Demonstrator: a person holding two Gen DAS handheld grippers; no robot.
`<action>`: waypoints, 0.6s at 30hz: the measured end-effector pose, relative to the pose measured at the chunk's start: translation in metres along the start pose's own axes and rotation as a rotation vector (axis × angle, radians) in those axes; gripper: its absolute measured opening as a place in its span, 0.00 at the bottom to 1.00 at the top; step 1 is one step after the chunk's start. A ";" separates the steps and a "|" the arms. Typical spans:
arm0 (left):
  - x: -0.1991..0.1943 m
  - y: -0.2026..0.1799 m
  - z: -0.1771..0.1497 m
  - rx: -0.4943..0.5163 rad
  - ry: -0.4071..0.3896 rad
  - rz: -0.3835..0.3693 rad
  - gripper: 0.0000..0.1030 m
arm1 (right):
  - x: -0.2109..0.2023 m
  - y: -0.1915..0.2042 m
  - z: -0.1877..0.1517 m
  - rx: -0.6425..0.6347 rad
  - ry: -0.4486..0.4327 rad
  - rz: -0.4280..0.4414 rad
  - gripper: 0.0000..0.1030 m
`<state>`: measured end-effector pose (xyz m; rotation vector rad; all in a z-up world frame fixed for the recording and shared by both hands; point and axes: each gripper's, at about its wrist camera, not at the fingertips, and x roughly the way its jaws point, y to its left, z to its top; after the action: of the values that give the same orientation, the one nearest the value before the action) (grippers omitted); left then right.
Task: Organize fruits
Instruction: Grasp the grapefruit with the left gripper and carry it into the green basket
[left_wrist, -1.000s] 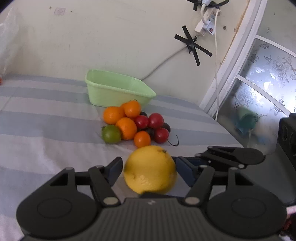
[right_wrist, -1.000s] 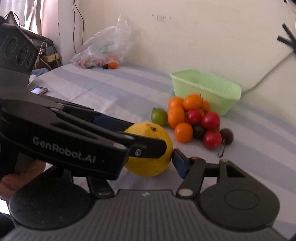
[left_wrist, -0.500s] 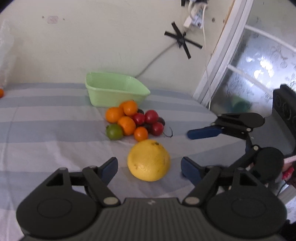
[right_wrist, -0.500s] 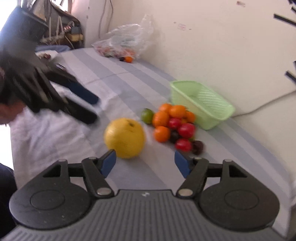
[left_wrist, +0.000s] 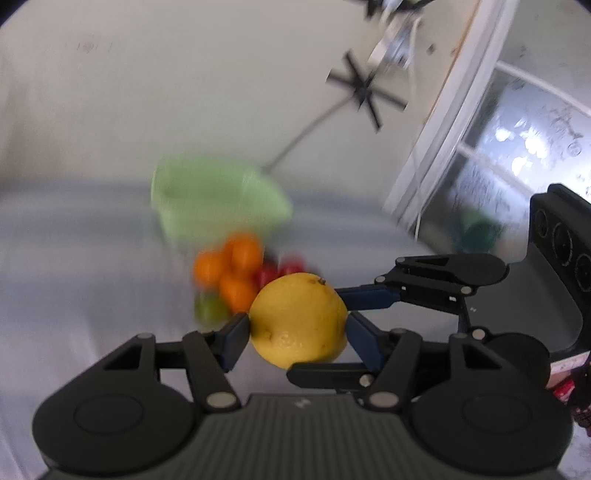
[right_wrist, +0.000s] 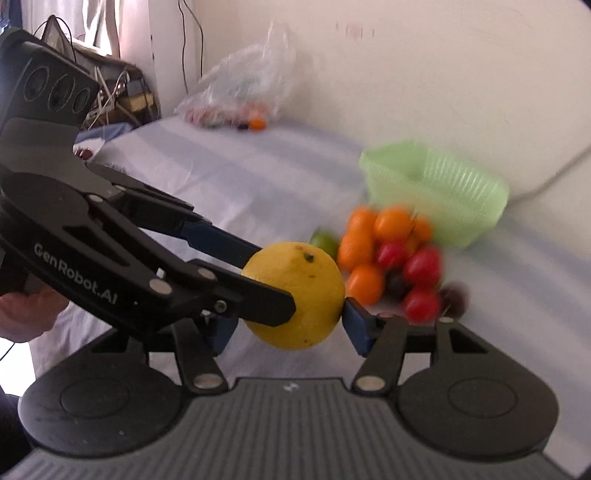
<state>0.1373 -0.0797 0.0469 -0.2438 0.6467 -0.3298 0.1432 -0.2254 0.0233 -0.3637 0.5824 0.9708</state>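
A: Containers, left to right?
B: Clear bag (right_wrist: 240, 85) at the wall, small fruit blurred inside. Green basket (right_wrist: 436, 184), contents cannot be told through the blur; fruit pile (right_wrist: 391, 258) heaped just before it on the striped cloth (right_wrist: 221, 173).
A: Writing?
B: "GenRobot.AI", on the left gripper (right_wrist: 236, 291).
A: Tools?
B: Left gripper and right gripper (right_wrist: 291, 332) both clamp one yellow citrus (right_wrist: 295, 295), pads pressed to its sides, near the pile.
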 end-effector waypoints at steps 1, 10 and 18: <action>-0.003 -0.004 0.018 0.017 -0.024 0.009 0.57 | -0.005 -0.004 0.014 -0.023 -0.013 -0.023 0.62; -0.032 -0.022 0.175 0.091 -0.313 -0.005 0.58 | -0.059 -0.049 0.166 -0.184 -0.229 -0.295 0.62; 0.080 0.043 0.144 -0.034 -0.089 0.014 0.58 | 0.040 -0.099 0.125 -0.050 -0.080 -0.218 0.62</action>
<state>0.2963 -0.0532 0.1008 -0.2851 0.5662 -0.2931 0.2819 -0.1837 0.1012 -0.4218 0.4366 0.7877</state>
